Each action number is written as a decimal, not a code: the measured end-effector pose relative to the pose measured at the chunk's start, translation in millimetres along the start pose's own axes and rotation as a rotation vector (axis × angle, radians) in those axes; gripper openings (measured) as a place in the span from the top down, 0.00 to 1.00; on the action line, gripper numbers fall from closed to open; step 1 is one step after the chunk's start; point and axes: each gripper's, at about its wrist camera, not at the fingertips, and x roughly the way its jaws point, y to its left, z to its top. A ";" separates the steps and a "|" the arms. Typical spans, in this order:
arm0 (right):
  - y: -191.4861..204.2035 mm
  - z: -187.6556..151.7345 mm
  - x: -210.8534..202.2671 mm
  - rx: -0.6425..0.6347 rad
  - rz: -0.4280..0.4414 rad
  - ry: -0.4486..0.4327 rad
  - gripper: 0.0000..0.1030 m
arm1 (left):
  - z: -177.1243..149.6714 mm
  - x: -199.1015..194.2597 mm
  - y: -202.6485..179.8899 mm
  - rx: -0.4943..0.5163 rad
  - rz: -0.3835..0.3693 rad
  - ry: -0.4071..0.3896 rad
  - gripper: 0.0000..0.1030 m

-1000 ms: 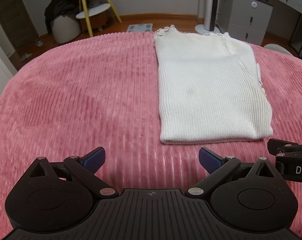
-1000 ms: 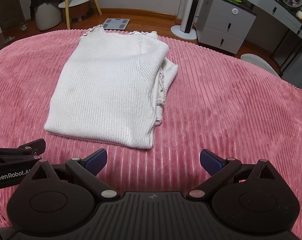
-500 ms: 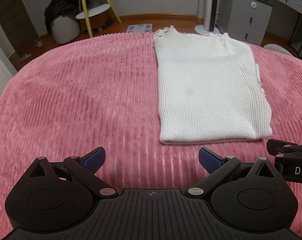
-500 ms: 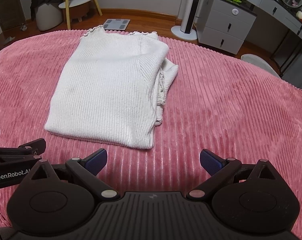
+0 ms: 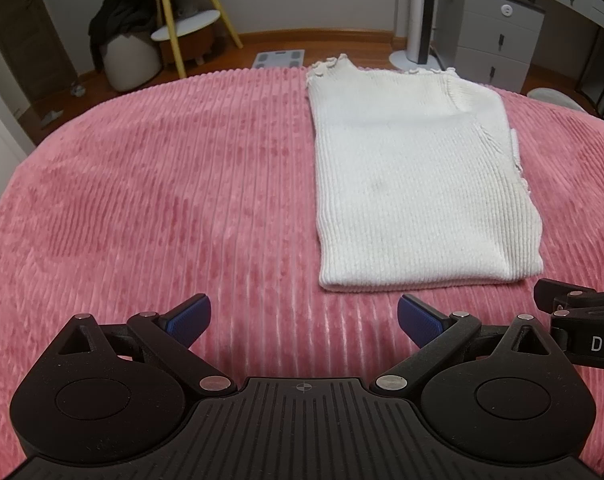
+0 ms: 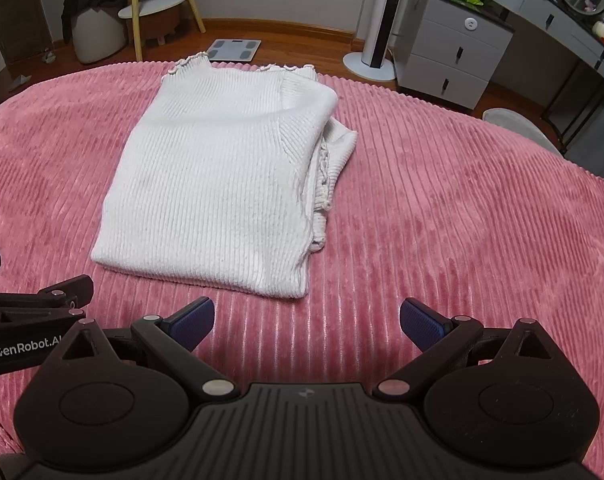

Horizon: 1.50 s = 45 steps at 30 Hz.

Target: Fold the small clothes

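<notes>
Pink ribbed bedspread point(image 5: 149, 200): white knit top point(image 5: 414, 184), sides folded in, lies flat. Left gripper point(image 5: 304, 318) and right gripper point(image 6: 306, 320) wide apart, empty, near hem, seemingly ready to fold.

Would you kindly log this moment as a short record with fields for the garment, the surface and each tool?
garment: white ribbed knit top, folded, lying flat
surface: pink corduroy bedspread
left tool: open, empty, short of the top's near hem
right tool: open, empty, short of the top's near right corner
contact: neither tool touches the top
</notes>
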 end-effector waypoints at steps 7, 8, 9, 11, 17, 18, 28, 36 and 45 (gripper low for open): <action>-0.1 0.4 0.2 -0.002 0.002 0.001 0.04 | 1.1 -1.4 -1.4 0.004 -0.005 -0.002 0.01; -0.3 0.4 0.0 -0.001 0.002 0.001 0.04 | 1.4 -1.4 -1.6 0.005 -0.006 -0.002 0.01; -0.4 0.4 -0.1 -0.001 0.002 0.001 0.04 | 1.0 -1.9 -1.9 0.005 -0.006 -0.003 0.01; -0.3 0.3 -0.4 -0.001 0.000 0.000 0.04 | 1.0 -2.3 -2.0 0.005 -0.006 -0.004 0.01; -2.0 0.1 -1.3 0.004 0.001 -0.003 0.04 | 1.8 -2.9 -2.2 0.005 -0.008 -0.005 0.01; -2.3 0.1 -1.3 0.004 0.000 -0.003 0.04 | 1.9 -3.0 -2.1 0.006 -0.011 -0.006 0.01; -2.8 -0.6 -3.1 0.007 -0.001 -0.004 0.04 | 1.2 -6.1 -4.9 0.018 -0.017 -0.014 0.01; -4.1 -0.5 -4.7 0.014 -0.002 -0.006 0.04 | 0.3 -9.4 -6.7 0.026 -0.018 -0.021 0.01; -4.2 -0.4 -6.6 0.013 -0.003 -0.010 0.04 | 0.2 -11.2 -7.3 0.031 -0.009 -0.020 0.01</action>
